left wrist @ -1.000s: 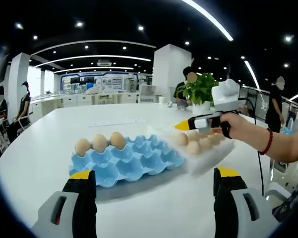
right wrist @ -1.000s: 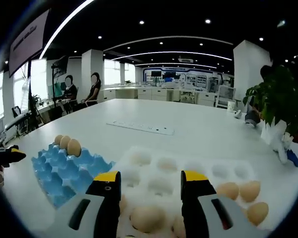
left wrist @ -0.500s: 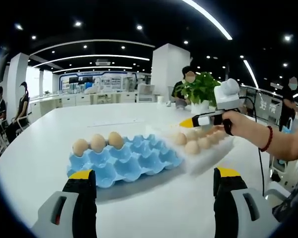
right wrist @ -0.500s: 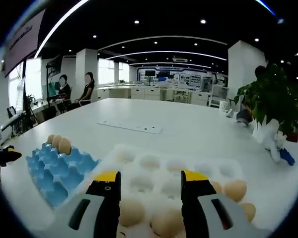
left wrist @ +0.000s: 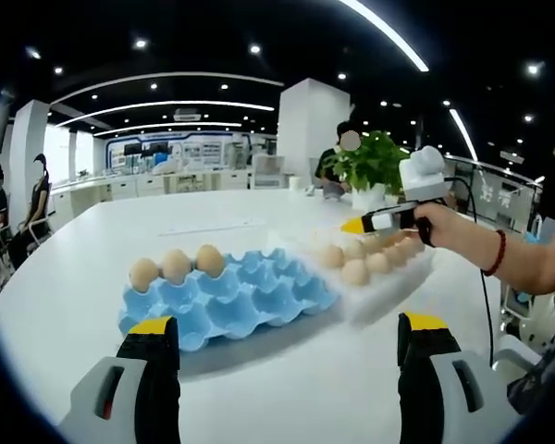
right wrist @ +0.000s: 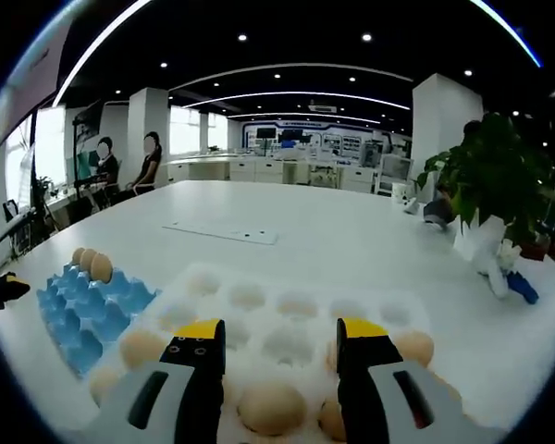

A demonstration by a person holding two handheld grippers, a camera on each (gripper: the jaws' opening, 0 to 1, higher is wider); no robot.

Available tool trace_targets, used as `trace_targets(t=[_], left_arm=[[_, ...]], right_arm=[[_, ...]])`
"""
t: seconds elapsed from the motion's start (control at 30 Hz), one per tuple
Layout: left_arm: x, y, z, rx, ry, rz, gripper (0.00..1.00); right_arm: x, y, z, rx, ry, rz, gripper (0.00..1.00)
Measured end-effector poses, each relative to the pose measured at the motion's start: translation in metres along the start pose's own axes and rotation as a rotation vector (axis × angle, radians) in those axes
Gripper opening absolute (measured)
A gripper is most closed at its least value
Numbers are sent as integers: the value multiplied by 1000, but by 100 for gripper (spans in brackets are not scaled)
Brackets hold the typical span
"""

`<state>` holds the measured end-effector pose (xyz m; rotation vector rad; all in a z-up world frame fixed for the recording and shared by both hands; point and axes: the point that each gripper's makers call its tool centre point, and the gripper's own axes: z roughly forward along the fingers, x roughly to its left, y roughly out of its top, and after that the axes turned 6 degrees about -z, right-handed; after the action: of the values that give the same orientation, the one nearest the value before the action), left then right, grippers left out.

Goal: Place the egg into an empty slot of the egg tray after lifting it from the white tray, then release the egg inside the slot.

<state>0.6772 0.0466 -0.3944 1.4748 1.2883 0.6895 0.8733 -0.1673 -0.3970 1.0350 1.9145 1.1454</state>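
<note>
White tabletop (left wrist: 287, 388) runs under both views, with a bright open office behind. In the left gripper view, the left gripper (left wrist: 287, 338) has its jaws wide apart and bare, low over the table and short of the blue tray (left wrist: 227, 296). That tray carries three eggs (left wrist: 175, 265) in a row on its far left edge; its other slots are bare. Touching its right side sits the white tray (left wrist: 388, 282), with several eggs in it. Above the white tray a hand (left wrist: 453, 236) holds the right gripper (left wrist: 354, 225), its yellow tip over the eggs there.

In the right gripper view, the right gripper's jaws stand apart, clamped on nothing, just above the white tray (right wrist: 287, 310). One egg (right wrist: 270, 409) lies in the nearest row between the jaws, others to either side. Beyond, a potted plant (right wrist: 486, 199) stands at the right, and two people (right wrist: 125, 171) sit far off at the left.
</note>
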Motion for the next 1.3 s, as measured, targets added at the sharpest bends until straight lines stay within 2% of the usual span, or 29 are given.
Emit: trace_targets(t=[0.43, 0.7, 0.77, 1.07, 1.23, 1.3], left_arm=[[-4, 2, 1, -14, -26, -24, 100], [-7, -1, -1, -7, -24, -23, 100], [-7, -2, -1, -6, -22, -22, 100], [-9, -1, -2, -8, -22, -22, 100], [-8, -2, -2, -5, -21, -22, 100], [-9, 0, -1, -6, -23, -19, 100]], right_arm=[[-22, -8, 2, 27, -51, 13, 49], [-37, -20, 4, 90, -87, 5, 48], [-38, -21, 4, 88, -90, 7, 47], [-48, -27, 9, 140, -105, 63, 41], [-52, -32, 12, 192, -108, 111, 39], [-46, -37, -1, 204, -113, 132, 38]])
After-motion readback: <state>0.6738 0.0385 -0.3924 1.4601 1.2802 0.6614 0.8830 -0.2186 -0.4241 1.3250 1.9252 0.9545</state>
